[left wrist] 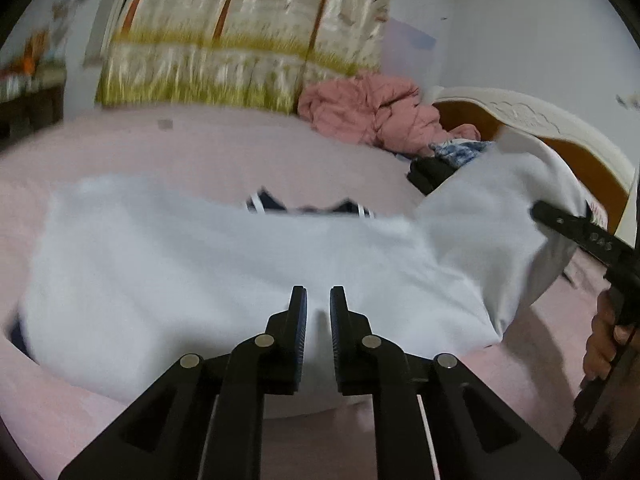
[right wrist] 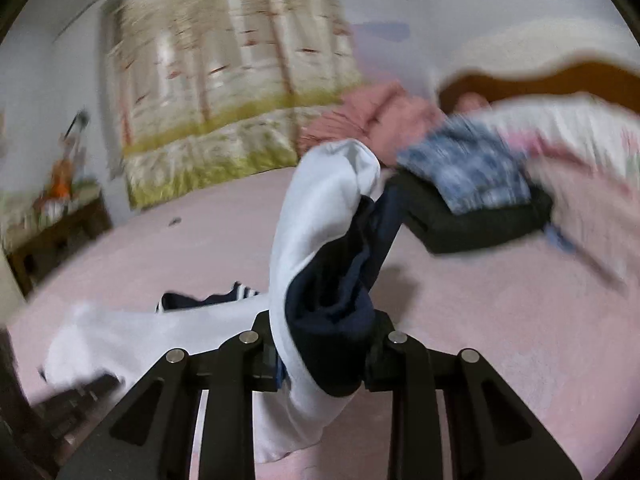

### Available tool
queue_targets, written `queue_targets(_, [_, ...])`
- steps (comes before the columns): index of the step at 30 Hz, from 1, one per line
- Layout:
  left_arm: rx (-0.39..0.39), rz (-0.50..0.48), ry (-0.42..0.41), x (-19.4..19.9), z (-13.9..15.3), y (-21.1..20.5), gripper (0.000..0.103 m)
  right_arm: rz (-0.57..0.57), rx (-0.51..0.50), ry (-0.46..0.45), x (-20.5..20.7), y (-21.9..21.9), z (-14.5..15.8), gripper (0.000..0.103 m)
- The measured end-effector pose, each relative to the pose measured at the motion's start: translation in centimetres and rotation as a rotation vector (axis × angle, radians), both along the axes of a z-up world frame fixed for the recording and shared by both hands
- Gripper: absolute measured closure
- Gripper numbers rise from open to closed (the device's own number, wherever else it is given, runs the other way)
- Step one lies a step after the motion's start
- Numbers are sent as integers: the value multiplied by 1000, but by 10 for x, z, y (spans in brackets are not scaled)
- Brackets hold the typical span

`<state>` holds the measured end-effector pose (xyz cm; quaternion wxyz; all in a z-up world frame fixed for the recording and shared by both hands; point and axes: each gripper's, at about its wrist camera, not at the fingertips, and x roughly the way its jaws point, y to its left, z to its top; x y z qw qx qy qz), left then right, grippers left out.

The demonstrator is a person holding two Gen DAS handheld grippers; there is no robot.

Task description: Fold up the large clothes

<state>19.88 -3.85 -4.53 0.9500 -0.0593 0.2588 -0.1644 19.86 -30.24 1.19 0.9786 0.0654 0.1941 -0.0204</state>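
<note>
A large white garment (left wrist: 224,264) with navy trim lies spread across the pink bed. My left gripper (left wrist: 318,300) hovers over its near edge, jaws a little apart and empty. My right gripper (right wrist: 324,344) is shut on a bunched white and navy sleeve (right wrist: 320,248) of the garment and lifts it off the bed. In the left wrist view the right gripper (left wrist: 560,220) shows at the right, holding the raised end of the garment. The right fingertips are hidden by the cloth.
The pink bed sheet (left wrist: 200,148) runs under everything. A pink jacket (left wrist: 372,112), a blue patterned cloth (right wrist: 468,168) and a dark folded garment (right wrist: 480,220) lie near the cream and wood headboard (left wrist: 540,120). A curtain (left wrist: 240,40) hangs behind; a dark table (right wrist: 52,232) stands left.
</note>
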Motion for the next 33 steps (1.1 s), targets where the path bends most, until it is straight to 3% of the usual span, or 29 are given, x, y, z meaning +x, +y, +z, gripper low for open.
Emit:
queue_targets(2, [26,42,-54,-5,9,6,80,25,-107,5,1,29,-3,77])
queue_targets(4, [8,96,-58,-2,9,17,67,71,-132,50,9,49,-19,77])
queue_targets(8, [-55,110,27,15,-8,30,65,210,-146,151,22,85,-52,77])
queue_targets(10, [-79,107,50,20,-11,34,65,233,-215,140,14,99,-53,76])
queue_targets(12, [-98,109,47,21,-12,38,65,255,-220,145,9,101,-53,72])
queue_targets(14, [-92,108,46,21,-13,37,65,291,-180,147,5,96,-53,64])
queue_targets(16, [-83,106,44,21,-13,38,65,364,-89,138,-2,86,-49,48])
queue_targets(24, [-64,107,47,19,-12,38,64,487,227,118,-11,48,-31,41])
queue_targets(26, [-62,107,49,18,-13,38,63,430,237,56,-17,37,-21,41])
queue_targets(28, [-60,106,49,19,-14,38,62,220,199,-42,-24,20,-12,29])
queue_targets(30, [-61,105,49,19,-13,37,62,50,127,-29,-12,11,-12,29])
queue_targets(33, [-58,100,49,19,-15,37,61,128,110,92,19,15,-28,29])
